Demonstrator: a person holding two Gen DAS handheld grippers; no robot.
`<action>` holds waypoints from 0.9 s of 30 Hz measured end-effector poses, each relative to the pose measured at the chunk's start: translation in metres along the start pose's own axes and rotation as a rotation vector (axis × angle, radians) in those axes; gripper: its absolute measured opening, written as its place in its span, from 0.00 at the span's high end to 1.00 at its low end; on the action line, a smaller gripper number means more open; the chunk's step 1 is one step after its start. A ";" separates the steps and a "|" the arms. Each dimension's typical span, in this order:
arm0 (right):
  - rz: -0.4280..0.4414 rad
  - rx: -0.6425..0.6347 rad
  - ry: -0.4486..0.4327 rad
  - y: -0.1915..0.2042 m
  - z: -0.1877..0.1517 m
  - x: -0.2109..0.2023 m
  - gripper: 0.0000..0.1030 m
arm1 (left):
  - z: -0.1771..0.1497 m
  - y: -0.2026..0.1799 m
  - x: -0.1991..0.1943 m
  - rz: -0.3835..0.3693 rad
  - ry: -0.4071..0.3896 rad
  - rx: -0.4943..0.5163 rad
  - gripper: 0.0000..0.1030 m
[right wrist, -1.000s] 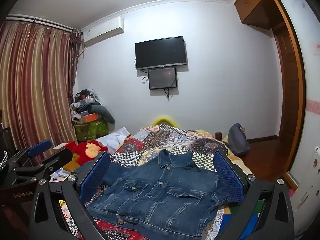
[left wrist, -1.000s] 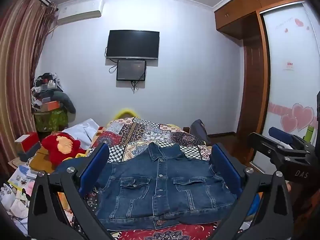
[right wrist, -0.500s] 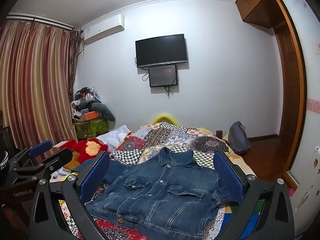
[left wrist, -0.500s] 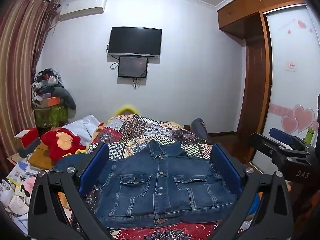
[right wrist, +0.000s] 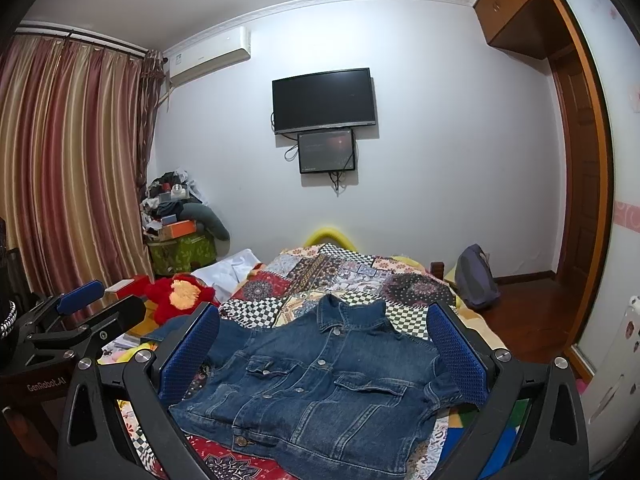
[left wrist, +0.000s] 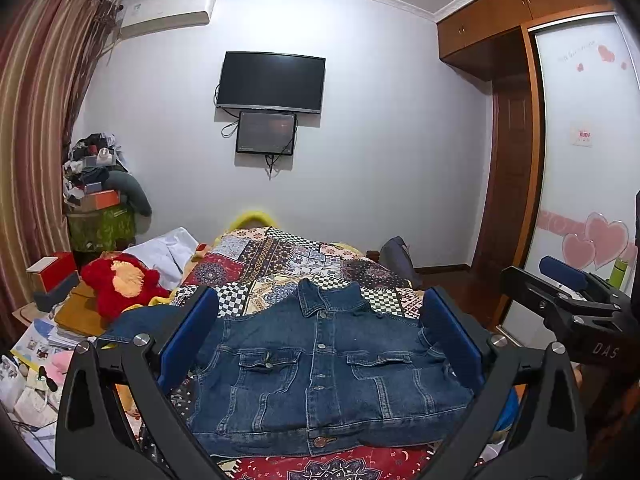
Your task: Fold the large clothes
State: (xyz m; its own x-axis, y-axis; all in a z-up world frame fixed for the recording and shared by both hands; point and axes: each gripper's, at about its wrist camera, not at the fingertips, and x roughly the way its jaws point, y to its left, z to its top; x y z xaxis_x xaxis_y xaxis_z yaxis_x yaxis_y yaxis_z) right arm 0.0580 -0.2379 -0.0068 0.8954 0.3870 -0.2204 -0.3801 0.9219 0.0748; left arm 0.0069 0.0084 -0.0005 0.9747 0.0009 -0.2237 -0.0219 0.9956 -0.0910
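Left wrist view puts the denim jacket [left wrist: 320, 376] at the centre, spread front-up and buttoned on the patchwork bedspread [left wrist: 280, 256], collar toward the far wall and hem toward the camera. No fold shows in the body, so the task looks barely begun; one sleeve trails out to the jacket's left side and the other seems bunched by the right edge, and I judge both sleeves and the body have yet to be turned in. The left gripper [left wrist: 320, 336] hovers above the near hem with its blue pads spread wide, gripping nothing. From the right wrist view the right gripper [right wrist: 324, 344] is likewise wide apart and empty, held over the jacket [right wrist: 320, 384] at a slant from its right side. Each gripper appears at the edge of the other's view, so the two sit close beside one another. Around the jacket, a red plush toy [left wrist: 120, 284] lies just off the left sleeve, with a white cloth [left wrist: 168, 248] behind it and papers and boxes [left wrist: 36, 344] heaped at the bed's left edge. A grey backpack [right wrist: 476, 280] sits on the floor by the far right corner. The clutter on the left could crowd the trailing sleeve when it is lifted; the bedspread beyond the collar lies free.
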 end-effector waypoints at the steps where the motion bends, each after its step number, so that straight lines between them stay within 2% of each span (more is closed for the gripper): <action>1: 0.000 0.000 0.000 0.000 0.000 0.000 0.00 | 0.000 0.000 0.000 0.001 0.000 -0.002 0.00; 27: -0.001 -0.007 0.000 0.003 0.003 0.001 0.00 | -0.004 0.007 0.001 0.004 -0.002 -0.020 0.00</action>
State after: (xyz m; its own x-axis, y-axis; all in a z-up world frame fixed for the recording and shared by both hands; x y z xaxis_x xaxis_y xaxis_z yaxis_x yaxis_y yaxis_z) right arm 0.0583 -0.2353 -0.0039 0.8958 0.3861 -0.2203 -0.3809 0.9222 0.0674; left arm 0.0066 0.0150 -0.0052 0.9750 0.0055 -0.2219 -0.0304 0.9936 -0.1090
